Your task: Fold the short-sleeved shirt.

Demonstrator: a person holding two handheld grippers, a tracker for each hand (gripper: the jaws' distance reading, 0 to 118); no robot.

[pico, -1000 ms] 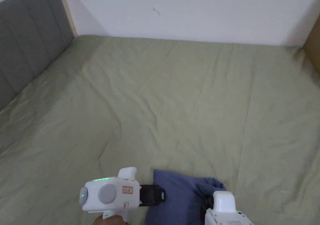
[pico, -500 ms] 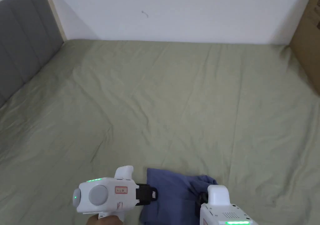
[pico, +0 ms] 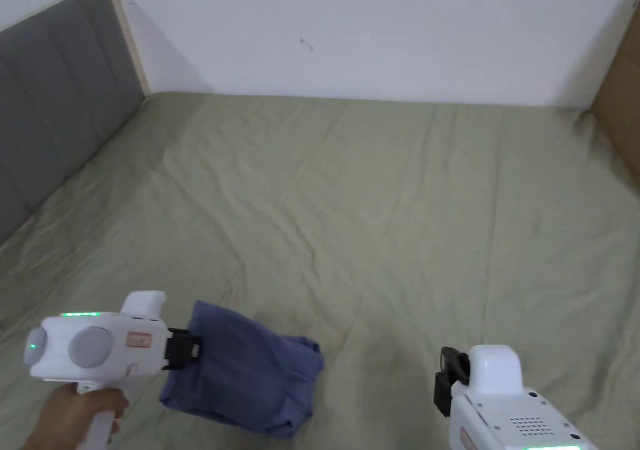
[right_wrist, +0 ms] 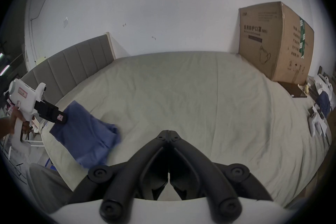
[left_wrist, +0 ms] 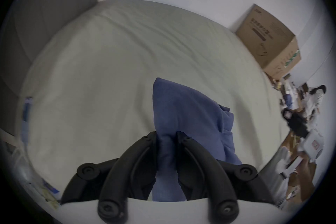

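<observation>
Shirt (pico: 250,376), blue and folded small, sits on the green bedsheet (pico: 375,207) at seven o'clock. Left gripper (left_wrist: 166,138) pinches its near edge between both jaws. Right gripper (right_wrist: 168,132), at five o'clock, is closed, empty, well apart.

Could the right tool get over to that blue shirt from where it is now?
Probably yes. Only bare green bedsheet lies between the right tool and the folded blue shirt. The left tool grips the shirt's far edge, leaving the near side free.
</observation>
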